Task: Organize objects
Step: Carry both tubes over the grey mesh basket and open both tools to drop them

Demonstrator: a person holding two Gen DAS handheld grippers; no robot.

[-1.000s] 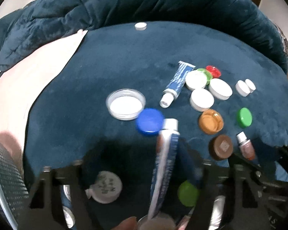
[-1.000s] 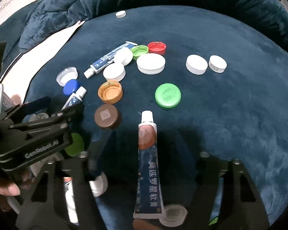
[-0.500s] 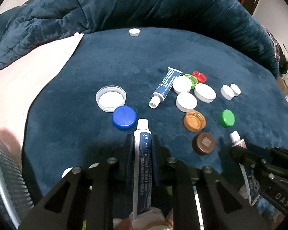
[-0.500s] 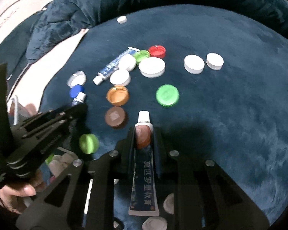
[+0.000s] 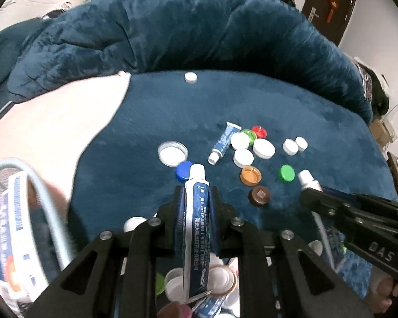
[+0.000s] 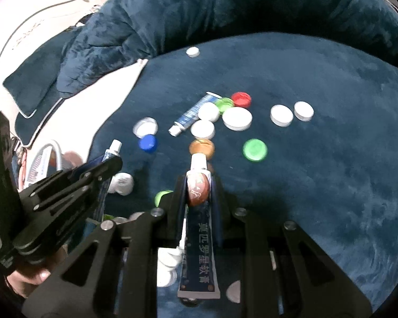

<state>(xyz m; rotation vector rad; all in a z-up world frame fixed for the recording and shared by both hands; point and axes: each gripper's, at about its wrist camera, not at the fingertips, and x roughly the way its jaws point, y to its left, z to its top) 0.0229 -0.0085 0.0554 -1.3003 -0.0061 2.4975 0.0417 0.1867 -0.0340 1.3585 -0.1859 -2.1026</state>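
Note:
My left gripper (image 5: 196,198) is shut on a blue-and-white ointment tube (image 5: 196,212), held above the dark blue plush surface. My right gripper (image 6: 197,188) is shut on a dark blue tube with a brown-red patch (image 6: 199,228), also lifted. The right gripper shows at the right of the left wrist view (image 5: 358,220); the left gripper shows at the left of the right wrist view (image 6: 66,193). A third small blue tube (image 5: 224,143) lies among several loose bottle caps: white (image 5: 264,148), orange (image 5: 250,176), green (image 5: 286,172), brown (image 5: 259,196), blue (image 5: 183,171), red (image 5: 259,131).
A light blue mesh basket (image 5: 39,193) with tubes inside stands at the left. A clear lid (image 5: 172,153) lies near the blue cap. A lone white cap (image 5: 190,77) lies far back. More caps lie under both grippers. A bunched blue blanket (image 5: 172,31) rims the back.
Both grippers closed on their tubes and lifted them off the surface. The views have risen and pulled back, and the basket has come into sight at the left.

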